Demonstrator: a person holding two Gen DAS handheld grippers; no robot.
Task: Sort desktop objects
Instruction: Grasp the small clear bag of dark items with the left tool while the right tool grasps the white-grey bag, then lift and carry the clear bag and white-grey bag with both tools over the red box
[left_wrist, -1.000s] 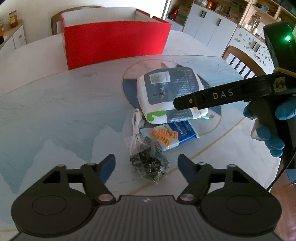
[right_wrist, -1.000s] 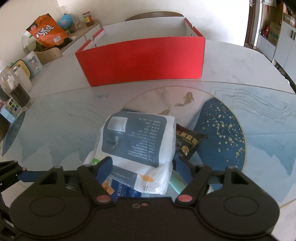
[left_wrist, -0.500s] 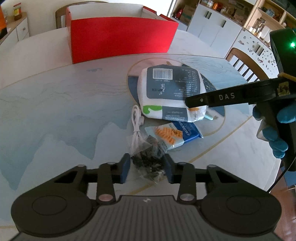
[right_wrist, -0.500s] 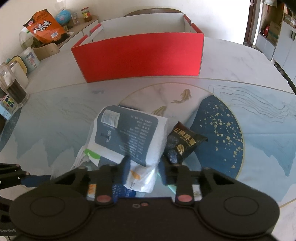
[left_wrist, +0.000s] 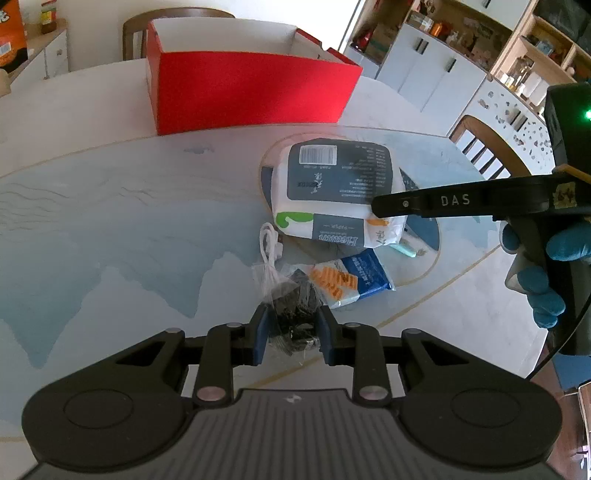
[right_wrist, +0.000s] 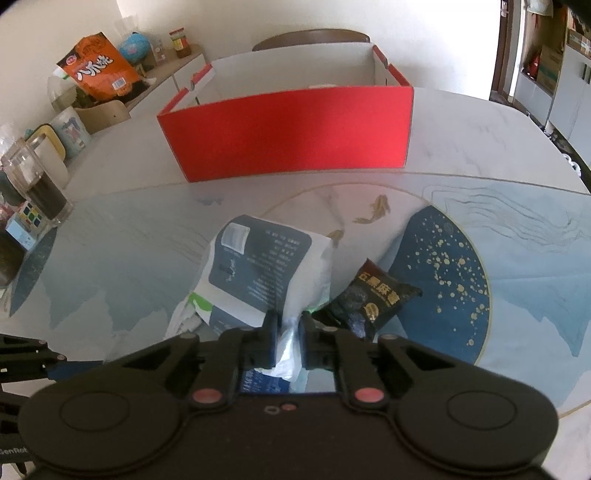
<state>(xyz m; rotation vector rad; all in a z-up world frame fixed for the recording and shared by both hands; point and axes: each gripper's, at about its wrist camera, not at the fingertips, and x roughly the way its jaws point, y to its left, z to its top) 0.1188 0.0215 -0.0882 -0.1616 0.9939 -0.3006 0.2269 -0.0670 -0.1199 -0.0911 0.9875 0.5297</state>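
My left gripper (left_wrist: 291, 328) is shut on a clear bag of small black parts (left_wrist: 293, 306) near the table's front. My right gripper (right_wrist: 288, 332) is shut on the near edge of a white and dark-blue tissue pack (right_wrist: 258, 269), which also shows in the left wrist view (left_wrist: 338, 192) with the right gripper's black finger (left_wrist: 461, 203) across it. A blue and orange packet (left_wrist: 351, 280), a white cable (left_wrist: 271, 243) and a black snack packet (right_wrist: 373, 299) lie around the pack. An open red box (right_wrist: 291, 133) stands at the back, also in the left wrist view (left_wrist: 251, 92).
Jars and a glass (right_wrist: 40, 188) stand at the table's left edge. An orange snack bag (right_wrist: 96, 70) sits on a side cabinet. A wooden chair (left_wrist: 487, 147) stands at the right of the table, another behind the box.
Both grippers went from open to shut: the left closed on the bag of black parts, the right closed on the tissue pack's edge. The pack looks tilted up now.
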